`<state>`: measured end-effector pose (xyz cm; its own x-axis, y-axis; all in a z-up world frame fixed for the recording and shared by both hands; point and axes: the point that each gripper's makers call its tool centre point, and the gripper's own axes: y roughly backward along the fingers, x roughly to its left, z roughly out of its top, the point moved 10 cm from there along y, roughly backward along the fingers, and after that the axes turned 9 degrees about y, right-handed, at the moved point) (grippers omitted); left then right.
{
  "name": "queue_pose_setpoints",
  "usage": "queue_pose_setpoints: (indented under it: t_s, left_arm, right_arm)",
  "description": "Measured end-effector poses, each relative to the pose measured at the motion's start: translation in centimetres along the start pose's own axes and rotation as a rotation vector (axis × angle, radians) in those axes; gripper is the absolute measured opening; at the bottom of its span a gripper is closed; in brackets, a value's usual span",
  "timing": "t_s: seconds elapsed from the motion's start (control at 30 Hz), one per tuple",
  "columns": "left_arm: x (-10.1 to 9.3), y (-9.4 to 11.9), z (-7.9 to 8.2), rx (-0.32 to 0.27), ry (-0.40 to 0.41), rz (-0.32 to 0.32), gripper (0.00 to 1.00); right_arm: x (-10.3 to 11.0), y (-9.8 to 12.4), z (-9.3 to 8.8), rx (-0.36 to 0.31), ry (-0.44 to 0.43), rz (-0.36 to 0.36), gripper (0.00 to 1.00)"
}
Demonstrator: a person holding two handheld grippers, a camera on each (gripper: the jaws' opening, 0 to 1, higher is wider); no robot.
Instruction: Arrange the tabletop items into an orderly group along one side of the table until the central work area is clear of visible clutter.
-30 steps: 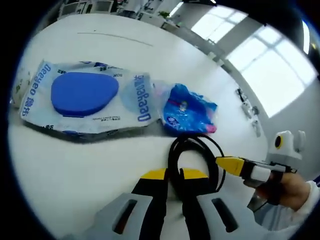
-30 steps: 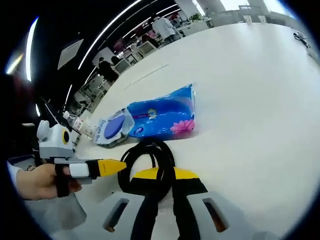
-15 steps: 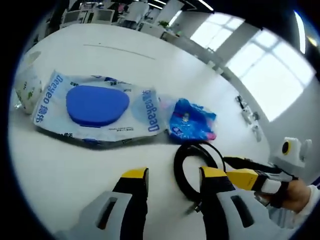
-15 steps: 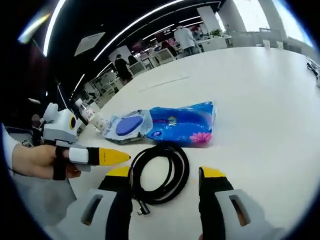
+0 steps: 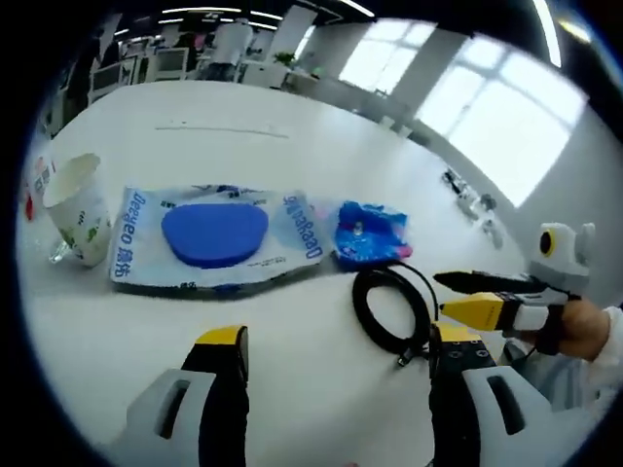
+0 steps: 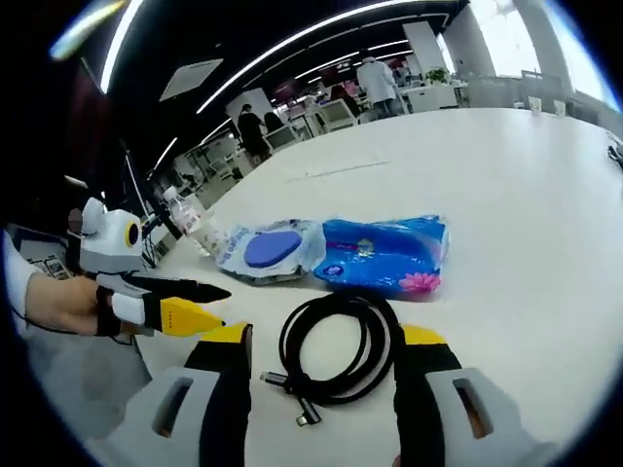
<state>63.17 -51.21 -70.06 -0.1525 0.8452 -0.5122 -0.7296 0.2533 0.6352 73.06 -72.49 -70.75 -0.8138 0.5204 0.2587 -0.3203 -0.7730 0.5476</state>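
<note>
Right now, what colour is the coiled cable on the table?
Black; the coiled cable shows best in the right gripper view.

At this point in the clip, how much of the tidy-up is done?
Done: paper cup, wipes pack and blue tissue pack sit in a row. In hand: nothing; left gripper and right gripper are open. Left: coiled black cable lies just off the row.
</note>
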Motion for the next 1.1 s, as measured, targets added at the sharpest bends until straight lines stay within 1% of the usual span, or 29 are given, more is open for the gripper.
queue_pose_setpoints:
  t_s: [0.07, 0.2, 0.33, 0.4, 0.53, 0.63, 0.73, 0.93, 0.97, 1.03, 1.1]
  left_arm:
    - [0.5, 0.6, 0.3, -0.003, -0.003, 0.0, 0.72]
    - [1.6, 1.2, 0.7, -0.013, -0.003, 0.003, 0.72]
    - [2.7, 2.5, 1.3, -0.021, -0.018, 0.012, 0.73]
    - [2.9, 3.2, 1.5, -0.024, -0.024, 0.013, 0.73]
    - [3.6, 3.8, 1.8, -0.029, -0.025, 0.012, 0.72]
    - [3.5, 4.5, 2.0, -0.041, -0.022, 0.0, 0.72]
    - [3.5, 5.1, 2.0, -0.041, -0.031, -0.013, 0.71]
    - [5.2, 6.3, 2.2, -0.048, -0.031, -0.007, 0.71]
    - [5.2, 6.7, 1.9, -0.053, -0.027, -0.005, 0.71]
    - [5.6, 7.3, 1.9, -0.068, 0.003, -0.008, 0.71]
    - [6.0, 7.8, 2.0, -0.071, 0.008, -0.005, 0.71]
  right_arm:
    - [0.1, 0.0, 0.1, 0.01, -0.003, -0.011, 0.55]
    - [0.3, 0.2, 0.2, 0.002, -0.007, -0.024, 0.55]
    - [0.8, 0.4, 0.2, 0.015, -0.015, -0.041, 0.55]
    - [1.0, 0.6, 0.3, 0.013, -0.015, -0.05, 0.55]
    - [1.8, 0.9, 0.6, 0.006, -0.012, -0.061, 0.55]
    - [2.3, 1.2, 0.8, 0.014, 0.01, -0.063, 0.55]
    - [2.4, 1.5, 0.9, 0.021, 0.03, -0.067, 0.55]
    - [2.5, 2.0, 1.2, 0.015, 0.032, -0.082, 0.55]
    - [2.5, 2.1, 1.2, 0.016, 0.033, -0.085, 0.55]
    - [2.8, 2.2, 1.2, 0.018, 0.043, -0.088, 0.55]
    - [3.0, 2.3, 1.1, 0.017, 0.04, -0.086, 0.55]
